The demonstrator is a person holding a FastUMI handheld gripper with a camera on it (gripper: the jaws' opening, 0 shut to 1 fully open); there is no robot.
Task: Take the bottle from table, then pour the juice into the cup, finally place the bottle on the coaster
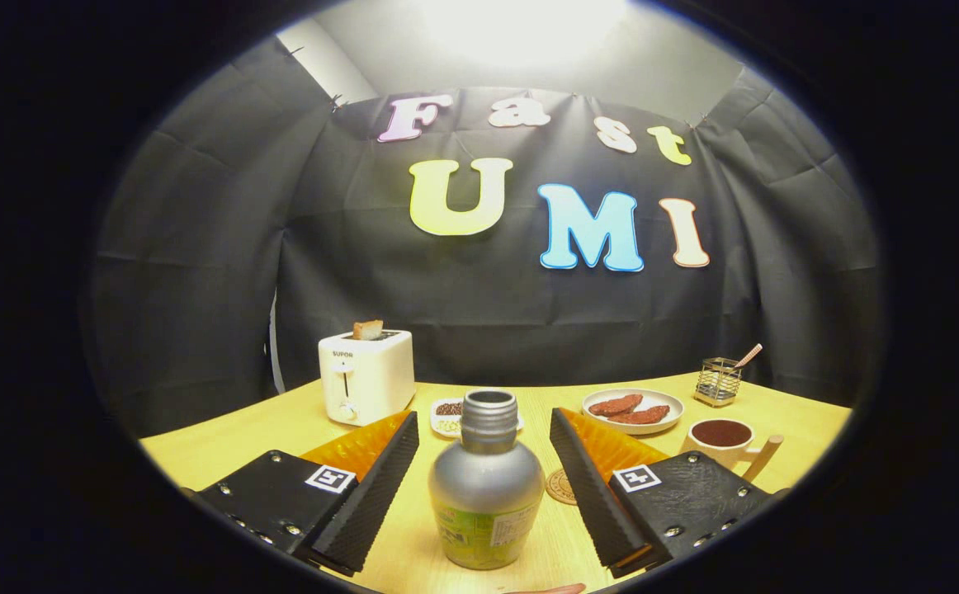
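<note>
While the gripper [484,487] stands wide open, its two fingers flank the bottle [486,483] with a clear gap on each side, so nothing is held. The bottle stands upright on the table [232,437], between the fingers, with its cap off and its mouth open. The coaster [560,487] lies just behind the bottle, partly hidden by the right finger; the cup [723,439], which already looks dark inside, stands beyond that finger, near a plate [633,410] of food. A toaster [366,375] and a small dish [448,417] stand beyond the left finger, and a wire holder [718,381] sits at the far right. Likely hazards: an off-centre closure would let one finger strike first and tip the uncapped bottle, spilling juice; a grip on the rounded shoulder might slip during the pour; and, if the cup is indeed nearly full, pouring might overflow it.
</note>
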